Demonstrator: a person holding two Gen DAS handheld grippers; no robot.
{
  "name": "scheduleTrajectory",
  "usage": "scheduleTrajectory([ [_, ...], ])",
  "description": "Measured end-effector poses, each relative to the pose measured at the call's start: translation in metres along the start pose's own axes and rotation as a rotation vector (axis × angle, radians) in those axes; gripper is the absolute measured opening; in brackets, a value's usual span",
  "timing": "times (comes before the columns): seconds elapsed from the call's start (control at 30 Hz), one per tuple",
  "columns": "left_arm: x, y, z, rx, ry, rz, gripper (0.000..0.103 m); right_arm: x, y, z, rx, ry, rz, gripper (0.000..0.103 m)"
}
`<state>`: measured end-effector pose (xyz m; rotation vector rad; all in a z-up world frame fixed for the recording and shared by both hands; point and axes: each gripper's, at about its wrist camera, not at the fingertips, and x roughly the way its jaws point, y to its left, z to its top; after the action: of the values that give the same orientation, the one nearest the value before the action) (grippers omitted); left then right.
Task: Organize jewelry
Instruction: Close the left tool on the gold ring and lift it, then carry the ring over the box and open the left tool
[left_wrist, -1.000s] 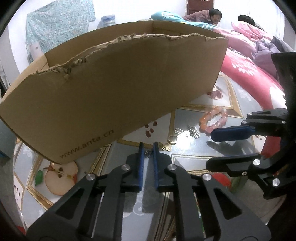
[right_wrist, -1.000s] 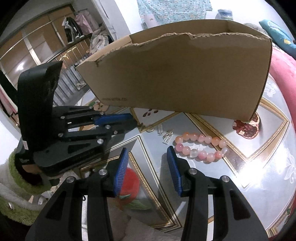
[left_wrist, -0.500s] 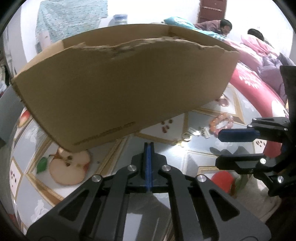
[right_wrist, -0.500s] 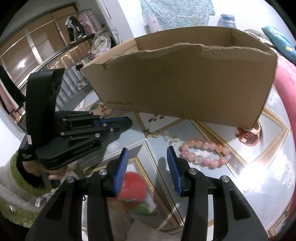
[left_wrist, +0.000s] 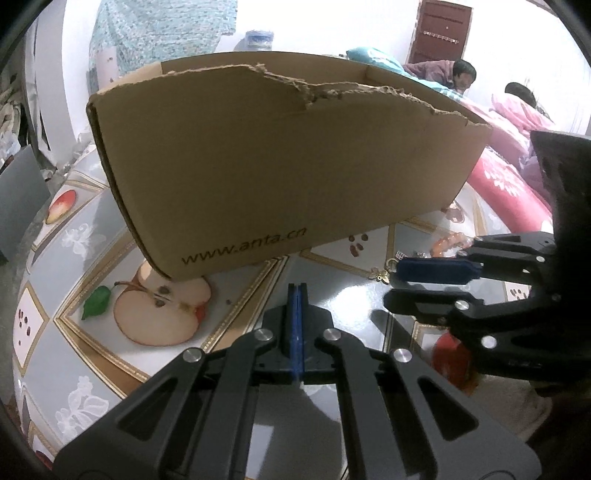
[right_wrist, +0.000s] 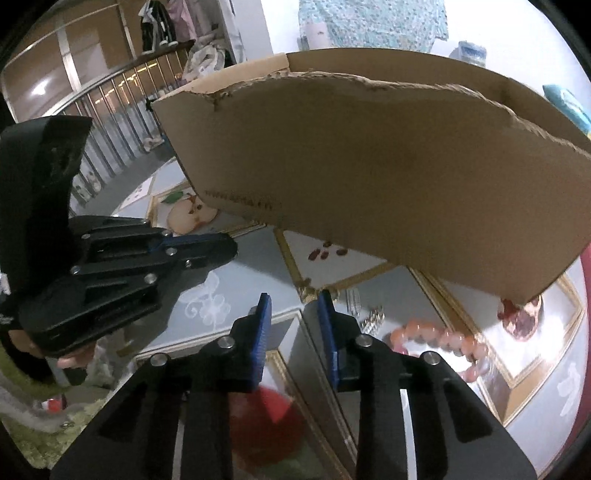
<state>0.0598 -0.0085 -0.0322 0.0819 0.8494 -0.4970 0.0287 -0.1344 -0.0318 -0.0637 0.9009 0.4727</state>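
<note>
— Jewelry first: from the left wrist, where is it?
— A gold earring (left_wrist: 382, 274) lies on the counter (left_wrist: 74, 236) beside the cardboard box (left_wrist: 280, 166). The left claw (left_wrist: 296, 291) is fully closed, empty.
— And the right wrist?
— The pink bead bracelet (right_wrist: 439, 341) lies near small silver pieces (right_wrist: 373, 316). The right claw (right_wrist: 293, 306) has just been closing, nothing between its pads; I'd centre the earring before pinching.

Bright blown-out background, glare on the glossy table (right_wrist: 546, 384), fisheye-warped edges.
</note>
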Motion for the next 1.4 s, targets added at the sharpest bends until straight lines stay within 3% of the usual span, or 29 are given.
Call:
scheduleTrajectory([
  [0.27,-0.001,0.010,-0.001,-0.028,-0.015,-0.033,0.000,0.010,0.014,0.009,-0.051,-0.009,-0.062,0.020],
  [0.43,-0.001,0.011,-0.001,-0.032,-0.020,-0.042,0.000,0.012,0.014,0.009,-0.058,-0.010,-0.059,0.008],
  [0.8,-0.003,0.015,-0.001,-0.040,-0.022,-0.038,0.000,0.008,0.012,0.009,-0.044,-0.011,-0.042,0.008],
  [1.03,-0.013,0.020,-0.001,-0.056,-0.026,-0.032,0.000,-0.011,0.008,0.010,-0.031,-0.055,-0.032,0.008],
  [1.4,-0.069,0.007,0.016,-0.034,-0.154,-0.026,0.000,-0.055,0.007,0.016,-0.015,-0.178,-0.011,0.008],
])
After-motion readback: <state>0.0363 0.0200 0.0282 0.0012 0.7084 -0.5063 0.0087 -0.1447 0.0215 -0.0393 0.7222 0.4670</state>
